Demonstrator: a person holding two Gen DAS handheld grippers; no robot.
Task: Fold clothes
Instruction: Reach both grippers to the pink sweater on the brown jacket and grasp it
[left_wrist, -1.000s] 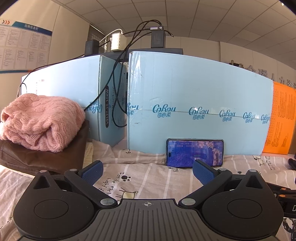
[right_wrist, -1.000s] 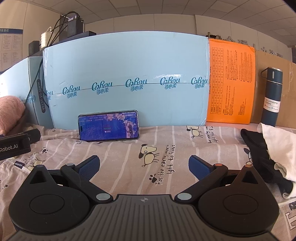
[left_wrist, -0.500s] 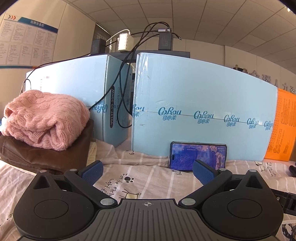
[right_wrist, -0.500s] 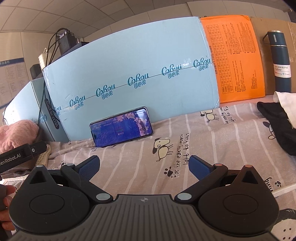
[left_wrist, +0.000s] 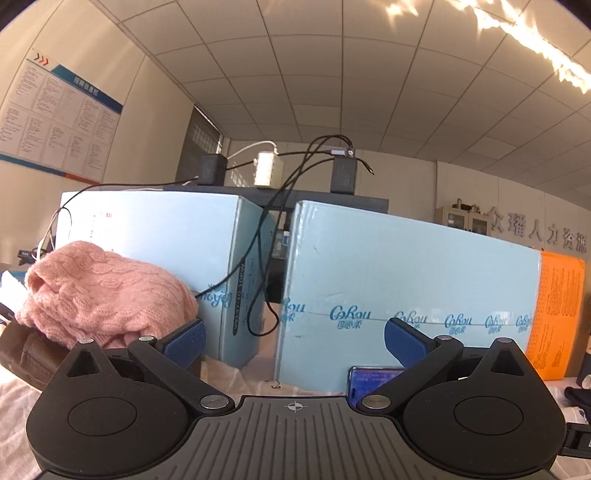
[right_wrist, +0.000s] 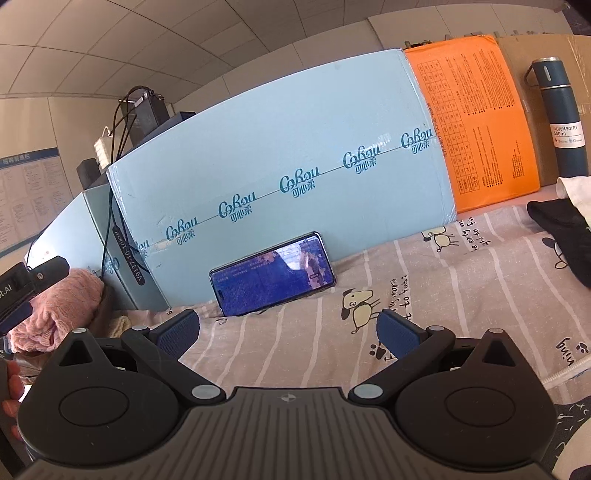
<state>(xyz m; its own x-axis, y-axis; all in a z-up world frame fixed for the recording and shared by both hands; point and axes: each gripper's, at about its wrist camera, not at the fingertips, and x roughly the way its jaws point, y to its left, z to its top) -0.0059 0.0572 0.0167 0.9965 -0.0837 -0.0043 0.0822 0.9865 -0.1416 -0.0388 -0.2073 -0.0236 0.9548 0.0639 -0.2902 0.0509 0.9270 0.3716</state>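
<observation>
Bright sun is shining into the room. Sun patches are glowing white on the ceiling (left_wrist: 532, 40). The light blue boxes (right_wrist: 280, 155) are bending at the edges, and both pictures' corners are going black.

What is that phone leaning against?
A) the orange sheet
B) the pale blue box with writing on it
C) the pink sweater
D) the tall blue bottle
B: in the right wrist view the phone stands on its long edge on the striped bedsheet, its back propped against the pale blue box.

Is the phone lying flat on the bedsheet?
No, the phone stands on its long edge, leaning against the light blue box.
</observation>
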